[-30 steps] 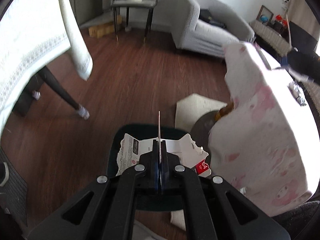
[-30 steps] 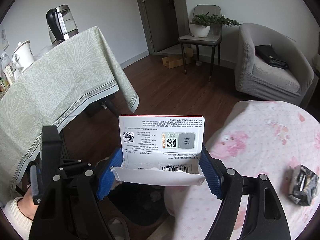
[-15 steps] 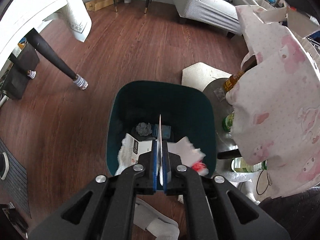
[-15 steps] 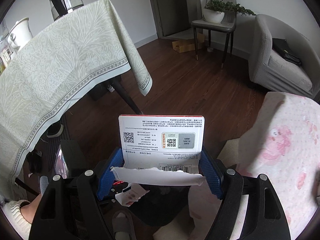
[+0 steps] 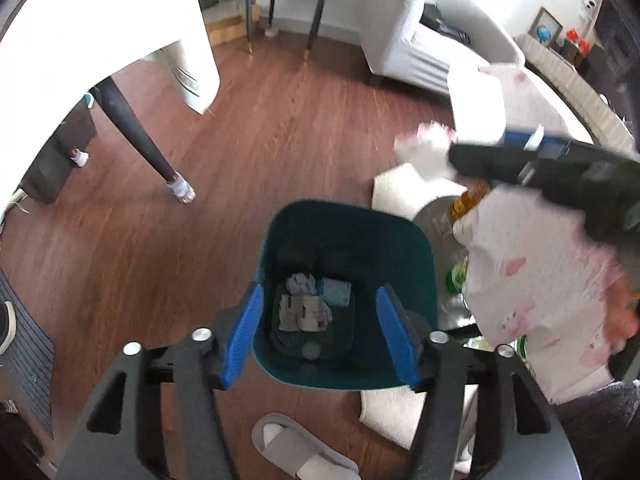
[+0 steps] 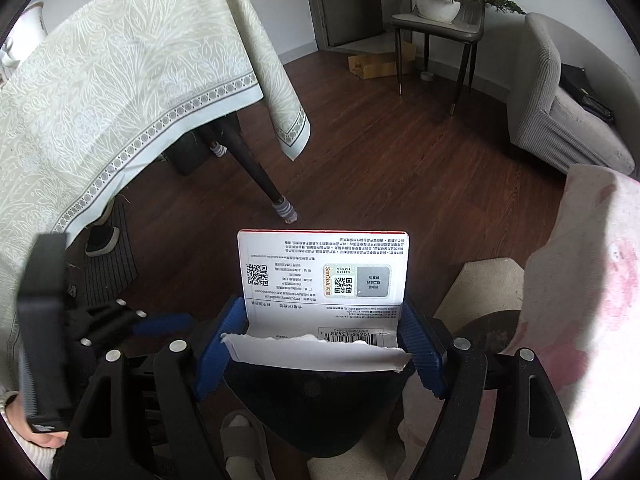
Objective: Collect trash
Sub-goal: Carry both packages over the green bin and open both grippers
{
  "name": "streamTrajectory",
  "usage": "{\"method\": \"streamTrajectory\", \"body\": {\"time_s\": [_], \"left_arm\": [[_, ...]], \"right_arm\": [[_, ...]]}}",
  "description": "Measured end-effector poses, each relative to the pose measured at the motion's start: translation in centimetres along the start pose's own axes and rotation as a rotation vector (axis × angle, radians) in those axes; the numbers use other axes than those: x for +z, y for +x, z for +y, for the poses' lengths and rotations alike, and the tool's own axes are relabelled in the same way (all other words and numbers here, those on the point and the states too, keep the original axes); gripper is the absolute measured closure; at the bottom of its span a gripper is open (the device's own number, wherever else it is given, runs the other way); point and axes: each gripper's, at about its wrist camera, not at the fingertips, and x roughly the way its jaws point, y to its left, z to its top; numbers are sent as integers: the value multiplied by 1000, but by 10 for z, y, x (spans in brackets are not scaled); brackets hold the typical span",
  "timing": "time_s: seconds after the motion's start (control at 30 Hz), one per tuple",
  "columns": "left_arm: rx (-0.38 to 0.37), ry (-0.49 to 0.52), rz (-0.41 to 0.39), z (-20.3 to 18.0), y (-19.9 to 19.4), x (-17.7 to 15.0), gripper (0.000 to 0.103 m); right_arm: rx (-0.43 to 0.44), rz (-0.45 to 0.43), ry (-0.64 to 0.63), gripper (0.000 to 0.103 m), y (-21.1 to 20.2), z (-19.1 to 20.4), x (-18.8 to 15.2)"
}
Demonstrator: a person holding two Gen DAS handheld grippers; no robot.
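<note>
A dark teal trash bin [image 5: 416, 248] stands on the wood floor. My left gripper [image 5: 320, 332] is open and empty right above it. Crumpled paper and torn packaging [image 5: 306, 308] lie at the bin's bottom. My right gripper [image 6: 320, 344] is shut on a white torn packaging card [image 6: 324, 276] with QR codes and a barcode, held upright over the dark bin [image 6: 316, 408]. The right gripper also shows in the left wrist view [image 5: 560, 168] at the upper right, with the blurred white card [image 5: 424, 148]. The left gripper shows at the left of the right wrist view [image 6: 160, 326].
A round table with a pink-patterned cloth [image 5: 532, 280] is right of the bin, bottles [image 5: 458, 272] under it. A table with a pale green cloth [image 6: 120, 80] and a dark leg [image 6: 256, 168] is on the left. A grey slipper [image 5: 300, 448] lies near the bin. A grey armchair [image 6: 560, 120] stands behind.
My left gripper has opened and the torn packaging it held has dropped into the bin. My right gripper has moved with its card toward the bin.
</note>
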Motion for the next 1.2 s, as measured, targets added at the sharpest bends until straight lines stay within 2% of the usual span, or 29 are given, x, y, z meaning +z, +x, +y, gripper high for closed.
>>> {"method": "streamTrajectory", "body": {"time_s": [0.1, 0.37, 0.57, 0.73, 1.0, 1.2], "left_arm": [[10, -22, -36, 8, -11, 3, 29], [28, -59, -121, 26, -39, 9, 29], [31, -62, -194, 19, -63, 17, 40], [42, -41, -222, 9, -74, 29, 58], [20, -41, -297, -7, -99, 43, 60], [-13, -53, -354, -22, -118, 56, 60]], "right_arm": [[-6, 25, -4, 25, 13, 2, -2], [-8, 101, 0, 25, 45, 4, -13], [-15, 173, -35, 25, 69, 10, -31], [-31, 211, -82, 23, 76, 20, -42], [-52, 255, -137, 20, 76, 24, -58], [-35, 219, -147, 19, 52, 23, -59]]}}
